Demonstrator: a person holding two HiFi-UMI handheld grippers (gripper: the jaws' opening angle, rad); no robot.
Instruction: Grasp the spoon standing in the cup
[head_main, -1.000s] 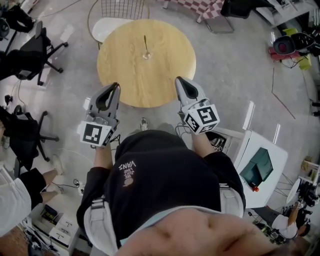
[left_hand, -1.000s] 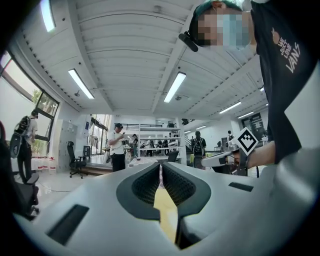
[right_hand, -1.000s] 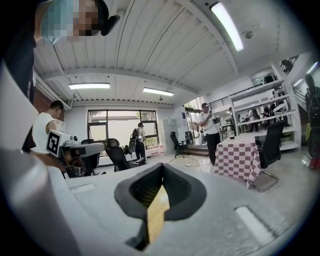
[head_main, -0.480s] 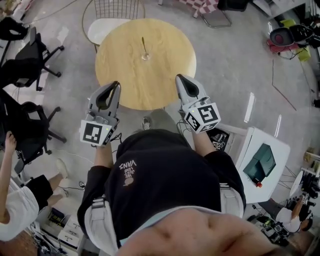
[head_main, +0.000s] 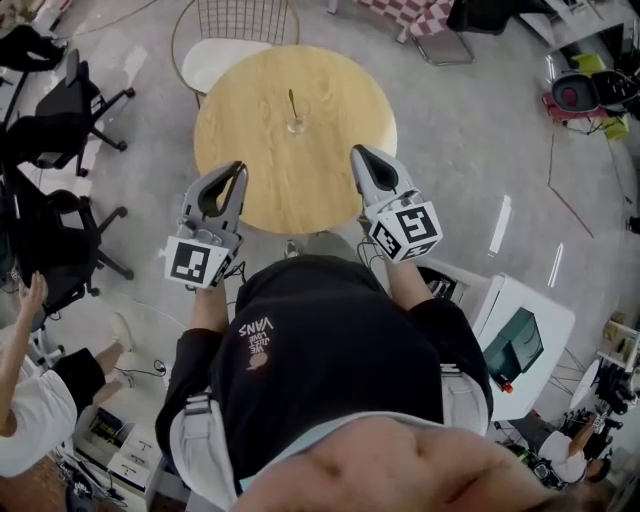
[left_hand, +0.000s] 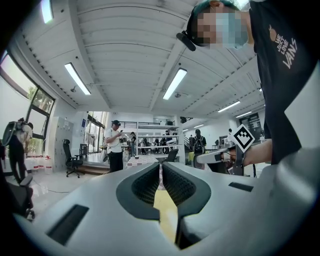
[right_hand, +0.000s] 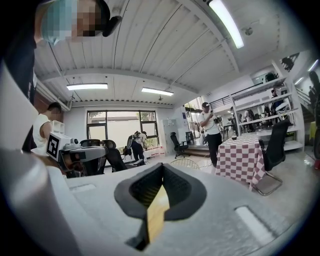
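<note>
At upper centre of the head view, on a round pale-wood worktop (head_main: 335, 95): small clear glass cup (head_main: 296, 127) with a thin metal spoon (head_main: 292, 105) standing in it, handle leaning toward the top of the frame. Lower in the frame, at the worktop's near edge: left tool (head_main: 238, 168) and right tool (head_main: 356, 152), both grey with a marker cube at the back, one to each side, tips aimed up-frame. Both well apart from cup and spoon, the cup roughly midway between them.

Left tool closed, ribbed pads together, nothing gripped. Right tool likewise pressed together and empty.

Cup tiny and glassy, outline hard to make out, spoon bowl lost inside it. Neither visible in the two gripper views, only a yellow sliver under the closed jaws. Lower frame filled by the person's black shirt (head_main: 330, 370).
</note>
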